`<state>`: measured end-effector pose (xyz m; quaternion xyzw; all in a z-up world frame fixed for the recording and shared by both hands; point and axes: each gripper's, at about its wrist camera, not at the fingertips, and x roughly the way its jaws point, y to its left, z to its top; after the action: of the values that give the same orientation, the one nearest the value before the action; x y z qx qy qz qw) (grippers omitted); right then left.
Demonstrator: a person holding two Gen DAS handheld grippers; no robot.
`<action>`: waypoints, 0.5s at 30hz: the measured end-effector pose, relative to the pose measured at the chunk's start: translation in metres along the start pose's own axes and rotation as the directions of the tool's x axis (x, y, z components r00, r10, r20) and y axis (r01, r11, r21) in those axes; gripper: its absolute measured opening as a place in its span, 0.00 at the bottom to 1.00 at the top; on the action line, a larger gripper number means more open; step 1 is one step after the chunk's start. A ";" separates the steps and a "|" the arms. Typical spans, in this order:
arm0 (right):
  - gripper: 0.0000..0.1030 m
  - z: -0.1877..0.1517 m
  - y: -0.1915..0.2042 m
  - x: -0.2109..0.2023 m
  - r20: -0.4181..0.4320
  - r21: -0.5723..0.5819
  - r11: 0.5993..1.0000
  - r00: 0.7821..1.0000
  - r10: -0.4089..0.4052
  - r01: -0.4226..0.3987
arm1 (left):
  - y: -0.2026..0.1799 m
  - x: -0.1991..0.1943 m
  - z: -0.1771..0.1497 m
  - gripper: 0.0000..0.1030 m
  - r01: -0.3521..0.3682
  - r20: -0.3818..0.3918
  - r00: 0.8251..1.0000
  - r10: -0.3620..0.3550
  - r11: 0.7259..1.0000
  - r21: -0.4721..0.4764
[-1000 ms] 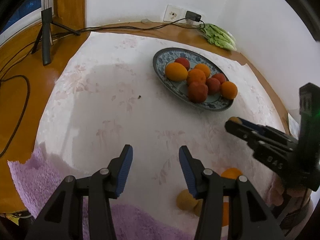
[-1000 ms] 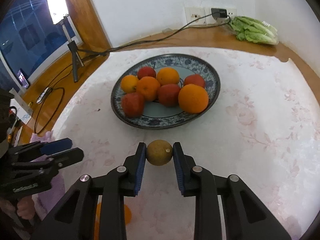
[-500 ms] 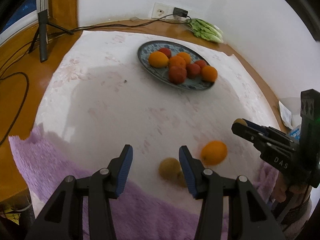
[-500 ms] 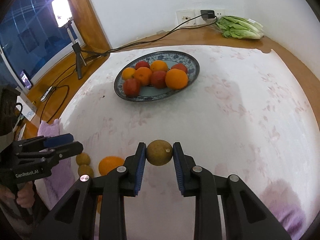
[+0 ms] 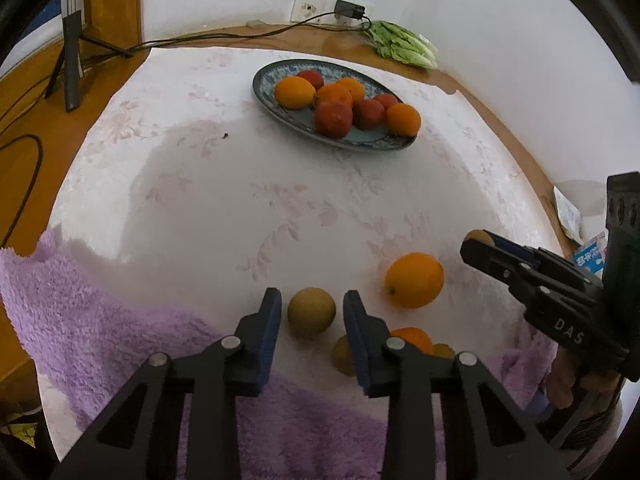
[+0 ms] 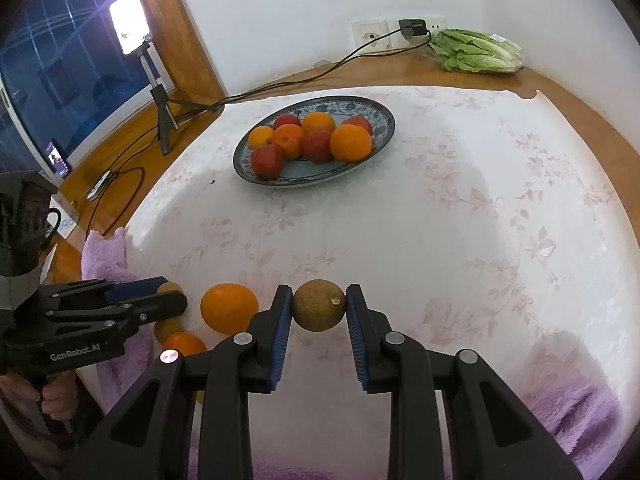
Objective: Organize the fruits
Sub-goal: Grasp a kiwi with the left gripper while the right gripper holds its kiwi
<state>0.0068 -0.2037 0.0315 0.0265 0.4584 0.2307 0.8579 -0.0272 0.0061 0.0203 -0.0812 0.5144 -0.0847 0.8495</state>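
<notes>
1. Left wrist view: the left gripper [image 5: 311, 314] is seen with its jaws closing around a brownish round fruit [image 5: 311, 311] that lies on the white flowered cloth [image 5: 240, 208]; narrow gaps still show between the blue pads [image 5: 269, 328] and the fruit, so it is not yet clamped.
2. Just right of it a loose orange [image 5: 414, 279] is found, with more fruit partly hidden behind the right finger.
3. Farther back a blue patterned plate [image 5: 264, 80] is filled with oranges and red fruits.
4. The right gripper [image 5: 478, 242] is seen at the right edge, a brownish fruit showing at its tip.
5. Right wrist view: the right gripper [image 6: 319, 311] is clenched on a second brownish fruit [image 6: 319, 310], held above the cloth [image 6: 440, 208], well apart from the plate [image 6: 380, 118].
6. The left gripper [image 6: 176, 300] is seen at the lower left, just beside the orange [image 6: 229, 307].
</notes>
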 end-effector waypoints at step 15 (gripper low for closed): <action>0.28 0.003 0.000 -0.001 0.007 -0.008 1.000 1.000 0.004 -0.004 | 0.004 -0.004 0.017 0.25 0.009 0.040 0.999 -0.009 1.000 -0.006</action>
<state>0.0092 -0.2034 0.0341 0.0248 0.4543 0.2341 0.8592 -0.0137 0.0116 0.0311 -0.0879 0.4973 -0.0851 0.8589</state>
